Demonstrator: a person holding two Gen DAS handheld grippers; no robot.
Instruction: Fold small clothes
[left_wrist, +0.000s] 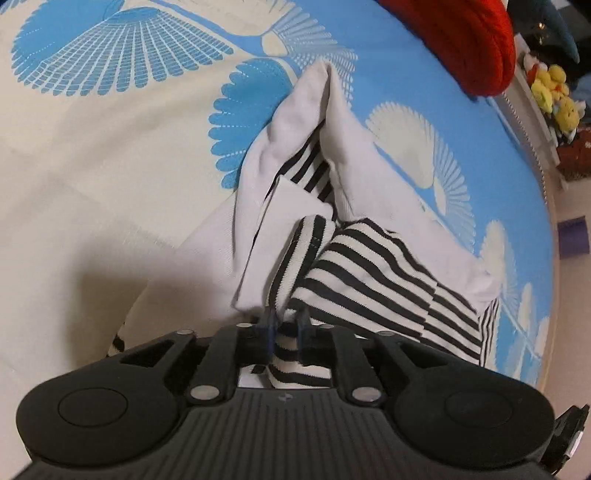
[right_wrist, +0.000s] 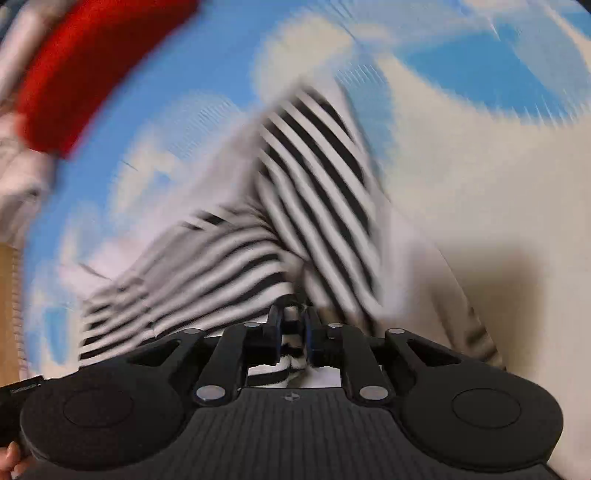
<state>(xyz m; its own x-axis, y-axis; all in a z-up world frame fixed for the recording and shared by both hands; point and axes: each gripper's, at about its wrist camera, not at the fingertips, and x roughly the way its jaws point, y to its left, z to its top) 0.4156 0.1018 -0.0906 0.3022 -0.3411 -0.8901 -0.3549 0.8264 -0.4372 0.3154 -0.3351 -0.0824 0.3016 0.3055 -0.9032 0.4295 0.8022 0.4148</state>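
A small garment (left_wrist: 369, 273) with black and white stripes and plain white panels (left_wrist: 295, 110) lies bunched on the bed, its white part rising to a point further away. My left gripper (left_wrist: 286, 323) points down at its near edge, and a striped fold fills the narrow gap between its fingers, so it is shut on the cloth. The right wrist view is motion-blurred. There the same striped garment (right_wrist: 314, 166) spreads ahead, and my right gripper (right_wrist: 293, 325) is shut on a bunch of striped cloth between its fingers.
The bedspread (left_wrist: 110, 166) is cream and blue with fan-shaped bird prints. A red knitted item (left_wrist: 465, 40) lies at the far edge, also blurred in the right view as red knit (right_wrist: 85, 74). Yellow plush toys (left_wrist: 554, 92) sit beyond the bed's right edge.
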